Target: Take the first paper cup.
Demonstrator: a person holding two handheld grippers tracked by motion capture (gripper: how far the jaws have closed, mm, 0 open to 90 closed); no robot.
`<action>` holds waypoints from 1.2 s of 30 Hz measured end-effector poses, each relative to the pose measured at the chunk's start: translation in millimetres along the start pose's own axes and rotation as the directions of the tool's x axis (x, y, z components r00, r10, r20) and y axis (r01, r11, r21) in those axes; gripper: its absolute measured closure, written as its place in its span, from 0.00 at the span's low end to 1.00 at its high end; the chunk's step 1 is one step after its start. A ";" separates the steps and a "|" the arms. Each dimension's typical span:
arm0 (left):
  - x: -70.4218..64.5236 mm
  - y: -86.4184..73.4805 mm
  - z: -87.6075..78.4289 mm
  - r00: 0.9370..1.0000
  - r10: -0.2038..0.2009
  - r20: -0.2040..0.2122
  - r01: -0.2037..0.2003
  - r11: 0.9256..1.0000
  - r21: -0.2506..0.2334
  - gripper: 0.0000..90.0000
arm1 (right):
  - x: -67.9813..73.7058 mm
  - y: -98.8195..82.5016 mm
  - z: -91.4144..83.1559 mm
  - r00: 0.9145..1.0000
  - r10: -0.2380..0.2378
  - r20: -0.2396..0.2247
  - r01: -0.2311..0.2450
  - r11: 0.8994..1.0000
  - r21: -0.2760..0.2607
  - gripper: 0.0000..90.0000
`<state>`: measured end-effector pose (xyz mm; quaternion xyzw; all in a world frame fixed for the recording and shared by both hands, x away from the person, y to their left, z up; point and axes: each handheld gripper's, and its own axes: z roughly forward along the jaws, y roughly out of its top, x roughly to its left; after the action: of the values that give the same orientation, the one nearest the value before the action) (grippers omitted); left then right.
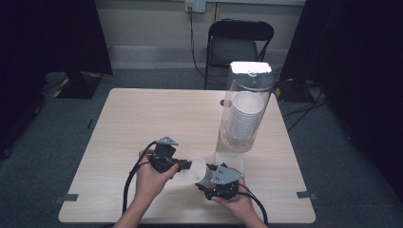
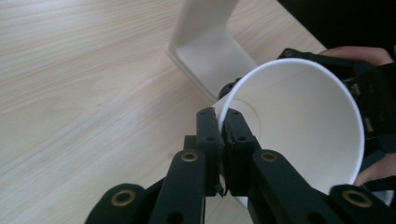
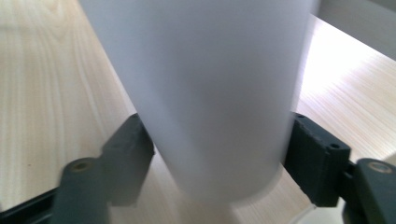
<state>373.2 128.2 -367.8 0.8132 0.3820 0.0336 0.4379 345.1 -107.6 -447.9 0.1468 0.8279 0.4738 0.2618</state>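
Observation:
A white paper cup [image 1: 196, 170] lies tilted over the table's front, held between both hands. My left gripper [image 1: 187, 165] reaches in from the left and is shut on the cup's rim, one jaw inside and one outside the wall. In the left gripper view the closed jaws pinch the thin rim of the cup [image 2: 299, 121] at the gripper tip [image 2: 220, 121]. My right gripper [image 1: 209, 179] is at the cup's lower body. In the right gripper view the cup [image 3: 210, 93] stands between the jaws of the gripper [image 3: 219, 149], pads close beside its walls without squeezing.
A tall clear dispenser tube [image 1: 244, 109] holding a stack of white cups stands at the table's right on a white base [image 2: 205, 51]. A black folding chair [image 1: 240, 42] stands behind the wooden table [image 1: 142, 118]. Cables trail from both grippers.

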 end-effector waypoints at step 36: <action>84.7 -13.5 -37.4 0.936 -0.212 -0.280 0.204 0.977 -0.056 0.81 | -55.0 -31.4 -50.7 0.949 0.232 0.214 -0.225 0.973 -0.058 0.29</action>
<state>410.4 213.4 -378.5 0.7491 0.5243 0.1086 0.3901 361.3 -186.5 -437.8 0.2887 0.7636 0.4953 0.2971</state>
